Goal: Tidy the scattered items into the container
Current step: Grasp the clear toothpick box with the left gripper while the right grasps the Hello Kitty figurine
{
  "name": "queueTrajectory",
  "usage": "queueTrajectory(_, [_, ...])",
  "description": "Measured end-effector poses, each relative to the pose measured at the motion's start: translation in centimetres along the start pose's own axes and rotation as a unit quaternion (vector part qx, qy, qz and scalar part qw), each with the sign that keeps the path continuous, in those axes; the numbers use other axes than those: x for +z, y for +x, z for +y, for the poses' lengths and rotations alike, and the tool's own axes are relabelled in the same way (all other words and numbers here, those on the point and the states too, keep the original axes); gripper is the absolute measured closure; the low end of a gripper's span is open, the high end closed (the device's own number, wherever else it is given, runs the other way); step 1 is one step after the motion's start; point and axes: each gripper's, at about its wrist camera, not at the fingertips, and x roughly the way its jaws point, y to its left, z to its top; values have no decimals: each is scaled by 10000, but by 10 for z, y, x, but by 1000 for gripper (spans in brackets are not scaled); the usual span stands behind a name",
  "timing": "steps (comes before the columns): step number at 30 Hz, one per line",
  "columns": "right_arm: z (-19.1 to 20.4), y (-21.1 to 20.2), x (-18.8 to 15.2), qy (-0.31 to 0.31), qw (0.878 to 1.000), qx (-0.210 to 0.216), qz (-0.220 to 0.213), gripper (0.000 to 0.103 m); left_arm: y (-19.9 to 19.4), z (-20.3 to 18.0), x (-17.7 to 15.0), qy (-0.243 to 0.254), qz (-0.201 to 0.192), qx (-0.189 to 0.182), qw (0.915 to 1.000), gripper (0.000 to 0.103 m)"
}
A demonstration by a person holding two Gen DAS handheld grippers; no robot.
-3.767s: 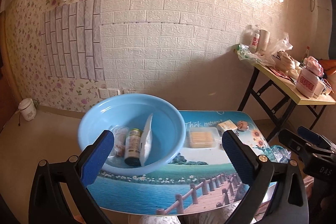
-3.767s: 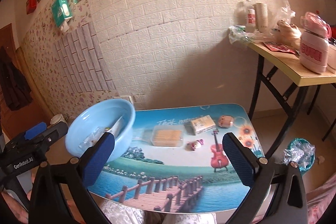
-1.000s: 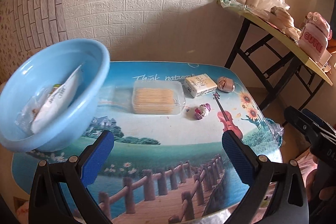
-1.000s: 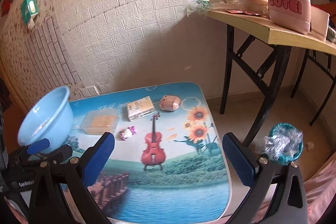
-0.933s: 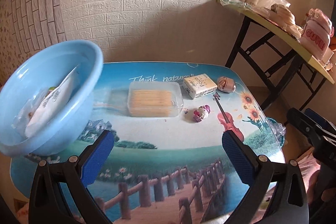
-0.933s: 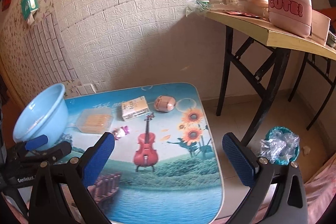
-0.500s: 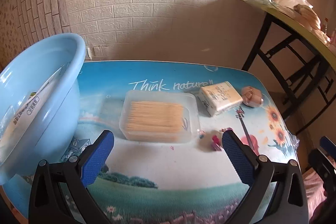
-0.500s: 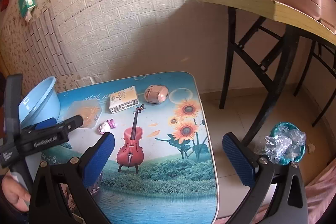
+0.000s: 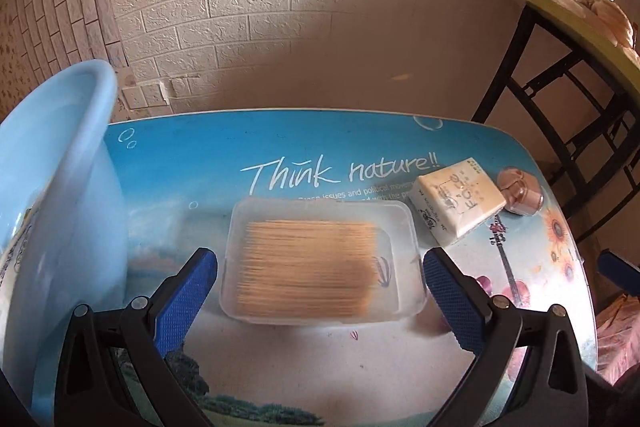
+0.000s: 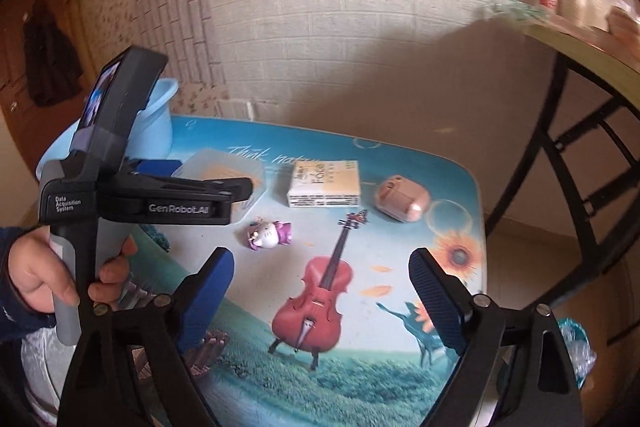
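A clear plastic box of toothpicks (image 9: 320, 259) lies on the picture-printed table (image 9: 280, 151). My left gripper (image 9: 320, 291) is open, its blue pads (image 9: 184, 295) on either side of the box's near end, not touching it. The light blue basin (image 9: 52, 195) stands at the left and holds packets. A cream tissue pack (image 9: 460, 203) and a pink case (image 9: 520, 191) lie at the right. My right gripper (image 10: 320, 291) is open and empty above the violin print. It faces a small pink-and-white toy (image 10: 268, 235), the tissue pack (image 10: 324, 183) and the pink case (image 10: 402, 203).
The left gripper's body and the hand holding it (image 10: 132, 203) fill the left of the right wrist view. A black-legged wooden side table (image 10: 580, 39) with bottles and bags stands at the right. A brick wall lies behind. A teal bag (image 10: 576, 347) lies on the floor.
My left gripper has moved forward and down from the basin to straddle the toothpick box. My right gripper has swung left and lowered toward the toy and tissue pack.
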Motion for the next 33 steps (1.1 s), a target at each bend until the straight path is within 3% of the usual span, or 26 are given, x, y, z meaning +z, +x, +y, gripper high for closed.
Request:
queueTrajectory(4, [6,21,7,-348,9981,442,240,22,10,-1,1,15,174,-45,9998,0])
queueTrajectory(9, [10,44,13,-629,9948,661,457,29,15,1,1,96,287,12,9995,0])
queueTrajectory(19, [22,77,20,-1014,9866,983,812,33,14,0,2,304,306,-52,9991,0])
queueTrajectory(22, [22,87,22,-989,9850,1067,932,46,11,1,2,330,239,-97,9991,9])
queueTrajectory(25, [18,89,23,-924,9860,1101,848,58,10,1,2,345,216,-155,9991,9])
queueTrajectory(26, [18,90,23,-884,9860,1130,847,67,9,2,2,335,209,-177,9991,9])
queueTrajectory(33, [15,83,19,-718,9890,1043,768,67,5,0,-1,403,160,-169,9989,9])
